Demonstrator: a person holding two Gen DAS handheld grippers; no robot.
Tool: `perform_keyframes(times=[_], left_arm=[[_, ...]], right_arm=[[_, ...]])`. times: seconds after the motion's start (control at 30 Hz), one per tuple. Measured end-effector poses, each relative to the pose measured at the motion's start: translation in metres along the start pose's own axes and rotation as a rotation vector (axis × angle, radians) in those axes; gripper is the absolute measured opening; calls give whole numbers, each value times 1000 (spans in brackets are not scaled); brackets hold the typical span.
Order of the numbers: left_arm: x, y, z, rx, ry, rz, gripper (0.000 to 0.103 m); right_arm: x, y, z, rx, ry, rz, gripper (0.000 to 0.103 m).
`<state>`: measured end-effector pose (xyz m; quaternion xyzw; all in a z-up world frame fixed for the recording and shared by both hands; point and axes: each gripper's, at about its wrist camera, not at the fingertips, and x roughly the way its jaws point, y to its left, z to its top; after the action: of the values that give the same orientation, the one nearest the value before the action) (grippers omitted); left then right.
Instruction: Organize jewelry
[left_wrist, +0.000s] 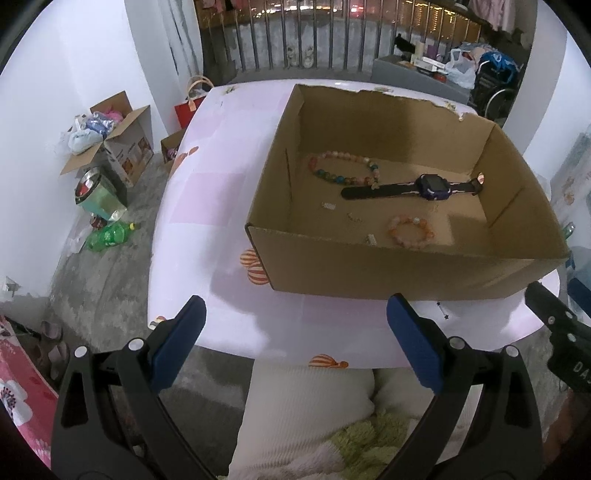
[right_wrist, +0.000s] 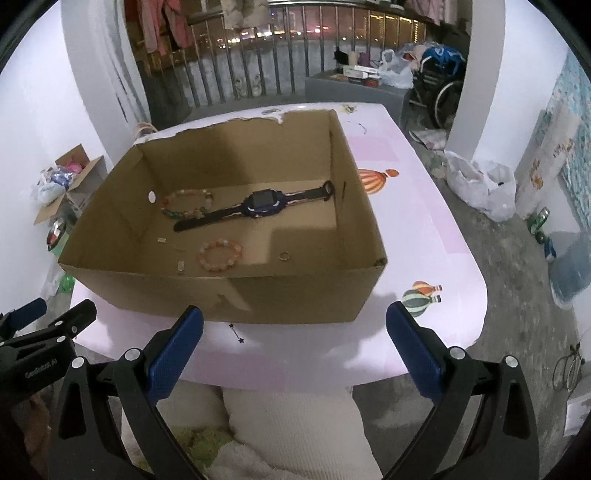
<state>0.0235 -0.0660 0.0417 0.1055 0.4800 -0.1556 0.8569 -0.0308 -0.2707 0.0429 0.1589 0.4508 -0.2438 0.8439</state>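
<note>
An open cardboard box (left_wrist: 373, 269) (right_wrist: 229, 295) stands on the pink table (left_wrist: 207, 192) (right_wrist: 417, 221). Inside lie a multicoloured bead necklace (left_wrist: 343, 168) (right_wrist: 186, 205), a dark smartwatch (left_wrist: 430, 186) (right_wrist: 264, 205), an orange bead bracelet (left_wrist: 410, 229) (right_wrist: 219, 254), a small ring (right_wrist: 283, 255) and a few tiny metal pieces (left_wrist: 328, 206). A small star-tipped earring (left_wrist: 442, 310) (right_wrist: 236, 334) lies on the table in front of the box. My left gripper (left_wrist: 295, 317) and right gripper (right_wrist: 295, 325) hover open over the table's near edge, both empty.
A person's lap in white fabric (left_wrist: 306, 406) is under the table edge. A thin hook-shaped piece (right_wrist: 364, 127) lies on the far right of the table. Boxes, bags and a green bottle (left_wrist: 110, 236) clutter the floor at left; plastic bags (right_wrist: 480, 184) sit at right.
</note>
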Motion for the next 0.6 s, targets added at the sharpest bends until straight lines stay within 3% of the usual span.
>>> perform_keyframes(times=[0.33,0.6], left_arm=[[5,0,0,-2,40,37,95],[-3,6,10,5,2,74,95]], right_arm=[[2,-11,-2,23,20,4,96],[3,-13,-2,18,35,1,96]])
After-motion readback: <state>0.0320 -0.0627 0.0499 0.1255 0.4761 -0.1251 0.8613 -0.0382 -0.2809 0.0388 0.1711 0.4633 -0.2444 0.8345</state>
